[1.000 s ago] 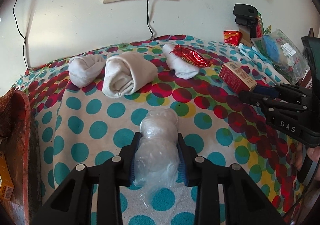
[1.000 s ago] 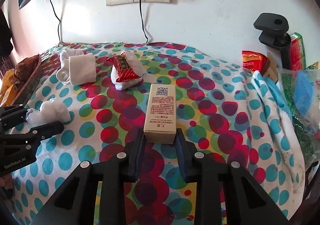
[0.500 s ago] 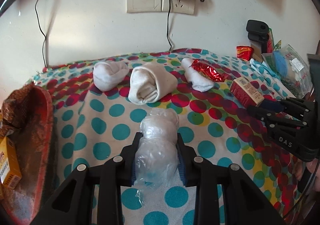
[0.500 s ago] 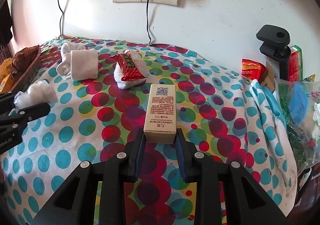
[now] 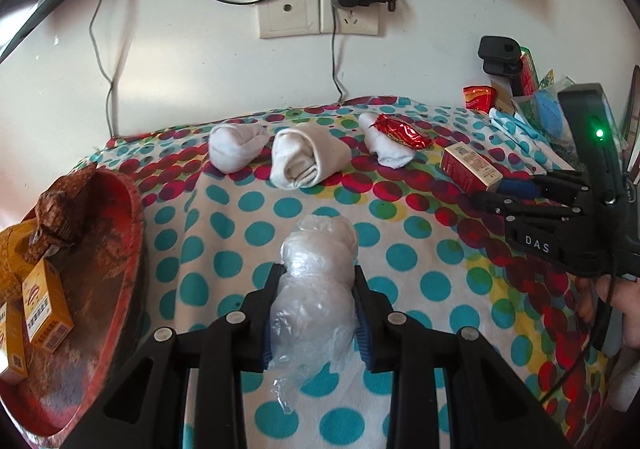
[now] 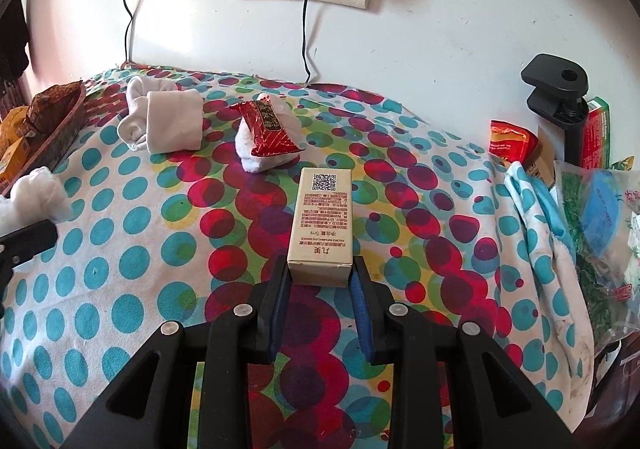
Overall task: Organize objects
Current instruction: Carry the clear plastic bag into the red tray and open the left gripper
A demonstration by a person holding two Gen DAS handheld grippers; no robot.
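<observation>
My left gripper (image 5: 316, 273) is shut on a crumpled clear plastic bag (image 5: 316, 273), held just above the polka-dot cloth (image 5: 224, 217). My right gripper (image 6: 320, 269) is shut on the near end of a small beige carton (image 6: 324, 225) with a QR code on top; in the left wrist view that carton (image 5: 470, 167) shows its red side, with the right gripper (image 5: 490, 195) at its end. On the cloth behind lie two rolled white socks (image 5: 236, 147) (image 5: 306, 159) and a third sock (image 5: 386, 147) with a red foil snack pack (image 5: 402, 131) on it.
A red-brown tray (image 5: 120, 233) at the left holds orange boxes (image 5: 44, 301) and a brown wrapper. At the right edge are a black clamp (image 6: 560, 89), red packets (image 6: 510, 139), and a clear bag of items (image 6: 600, 209). A wall socket with cables (image 5: 332, 13) is behind.
The left gripper with the plastic bag has drawn back and leftward, bringing the tray and its orange boxes into view. The right gripper and carton have stayed put.
</observation>
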